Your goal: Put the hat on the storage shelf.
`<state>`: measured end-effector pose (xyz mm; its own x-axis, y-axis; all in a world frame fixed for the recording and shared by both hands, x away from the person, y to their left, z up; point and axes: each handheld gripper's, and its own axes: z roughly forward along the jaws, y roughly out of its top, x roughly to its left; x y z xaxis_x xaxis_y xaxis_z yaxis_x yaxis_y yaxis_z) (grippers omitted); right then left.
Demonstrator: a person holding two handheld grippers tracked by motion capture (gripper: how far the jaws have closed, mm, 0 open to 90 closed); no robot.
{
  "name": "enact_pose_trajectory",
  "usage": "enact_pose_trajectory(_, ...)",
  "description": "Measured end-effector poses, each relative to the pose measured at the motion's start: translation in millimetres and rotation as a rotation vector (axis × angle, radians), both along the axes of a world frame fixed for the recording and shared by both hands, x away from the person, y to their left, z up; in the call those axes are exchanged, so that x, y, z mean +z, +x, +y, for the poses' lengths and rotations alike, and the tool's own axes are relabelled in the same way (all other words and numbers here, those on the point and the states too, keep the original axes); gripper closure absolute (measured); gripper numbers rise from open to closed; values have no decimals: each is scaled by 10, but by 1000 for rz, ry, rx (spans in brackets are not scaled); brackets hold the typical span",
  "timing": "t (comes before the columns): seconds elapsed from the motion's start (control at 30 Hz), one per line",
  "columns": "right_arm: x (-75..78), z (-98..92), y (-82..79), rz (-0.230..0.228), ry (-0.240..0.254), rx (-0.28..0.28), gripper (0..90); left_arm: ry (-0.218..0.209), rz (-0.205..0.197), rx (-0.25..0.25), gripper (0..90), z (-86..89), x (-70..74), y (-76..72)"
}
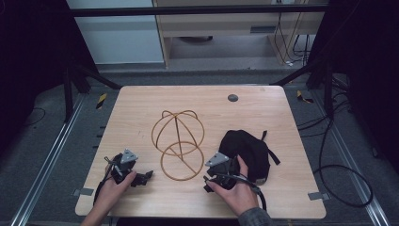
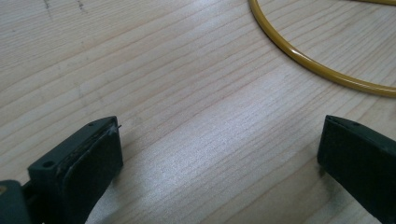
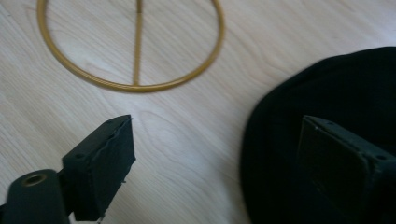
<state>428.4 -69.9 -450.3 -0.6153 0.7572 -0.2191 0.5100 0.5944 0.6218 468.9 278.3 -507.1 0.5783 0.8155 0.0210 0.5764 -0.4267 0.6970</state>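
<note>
- The right gripper (image 1: 221,165) is resting low over the near edge of the black cap (image 1: 247,148), jaws standing wide apart; one jaw is lying over the black fabric, the other over bare wood, and nothing is being clamped.
- The black cap (image 3: 327,93) is lying on the wooden table (image 1: 141,101), right of centre, just beside the gold wire hat stand (image 1: 179,141).
- The gold wire hat stand is sitting at the table's centre, its round base ring (image 3: 130,86) lying flat on the wood.
- The left gripper (image 1: 134,174) is resting near the front-left edge, jaws standing wide apart over bare wood, holding nothing; the ring (image 2: 317,70) is lying ahead of it.
</note>
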Motion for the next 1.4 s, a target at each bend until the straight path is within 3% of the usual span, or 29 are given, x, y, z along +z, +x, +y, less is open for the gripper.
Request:
enact_pose_trajectory(0.03, 46, -39, 12, 5, -8, -3, 130, -9, -15, -3, 0, 6, -14, 2)
enact_pose_trajectory(0.1, 91, -78, 30, 10, -24, -4, 136, -10, -16, -5, 0, 6, -14, 5)
enact_pose_trajectory(0.23, 322, -301, 171, 36, -56, -42, 143, -12, -16, -5, 0, 3, -15, 10)
enact_pose_trajectory(0.4, 529, -540, 393, 104, -87, -57, 150, -12, -16, -5, 0, 1, -16, 12)
enact_pose_trajectory(0.57, 657, -769, 616, 188, -80, -55, 174, -12, -17, -11, 0, 0, -15, 24)
enact_pose_trajectory(0.73, 746, -848, 709, 228, -72, -51, 158, -11, -14, -12, 0, -2, -13, 28)
enact_pose_trajectory(0.8, 780, -849, 712, 233, -90, -32, 154, -12, -14, -11, 0, -4, -13, 29)
enact_pose_trajectory(1.03, 756, -928, 796, 275, -117, -34, 185, -11, -14, -12, 0, -4, -12, 29)
enact_pose_trajectory(1.23, 708, -974, 879, 284, -136, -41, 230, -11, -15, -11, 0, -5, -13, 28)
enact_pose_trajectory(1.4, 644, -967, 957, 299, -144, -45, 319, -12, -14, -14, 0, -5, -13, 29)
